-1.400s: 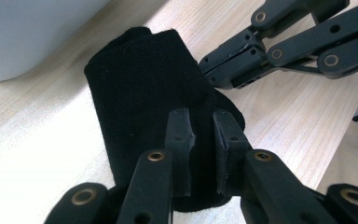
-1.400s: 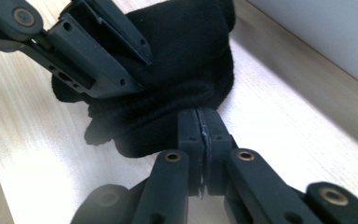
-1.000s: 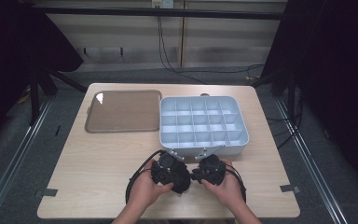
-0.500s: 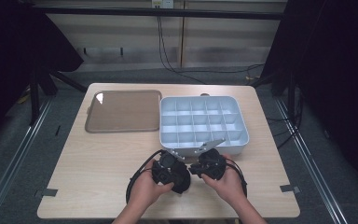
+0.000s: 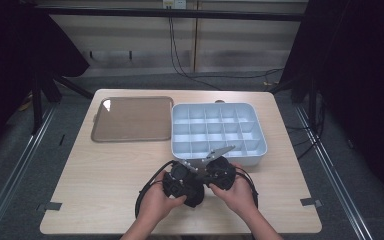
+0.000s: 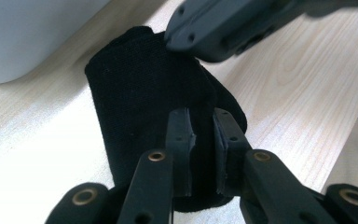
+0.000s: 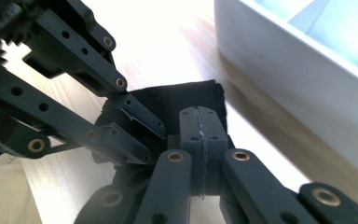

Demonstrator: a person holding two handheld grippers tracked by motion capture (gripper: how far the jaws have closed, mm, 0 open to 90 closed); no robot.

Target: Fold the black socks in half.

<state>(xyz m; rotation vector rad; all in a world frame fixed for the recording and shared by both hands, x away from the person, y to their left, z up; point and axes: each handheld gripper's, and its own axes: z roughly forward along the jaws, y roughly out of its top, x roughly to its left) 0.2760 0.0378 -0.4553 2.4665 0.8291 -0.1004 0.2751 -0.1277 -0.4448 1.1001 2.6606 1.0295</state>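
Observation:
A black sock lies folded on the wooden table near its front edge, between a person's two hands. My left gripper is shut on a fold of the sock, with black cloth showing between its pads. My right gripper is shut, its pads flush together, and its jaws have just been closing. It stands close against the sock, tip to tip with the left gripper. I cannot tell whether it pinches an edge of the cloth.
A pale compartment box with several empty cells stands just beyond the hands, its wall close to the right gripper. A brown tray lies at the back left. Bare wood stretches left and right of the hands.
The right hand has lifted a little and its gripper now tilts up toward the box's front wall. The left hand has stayed put with the sock.

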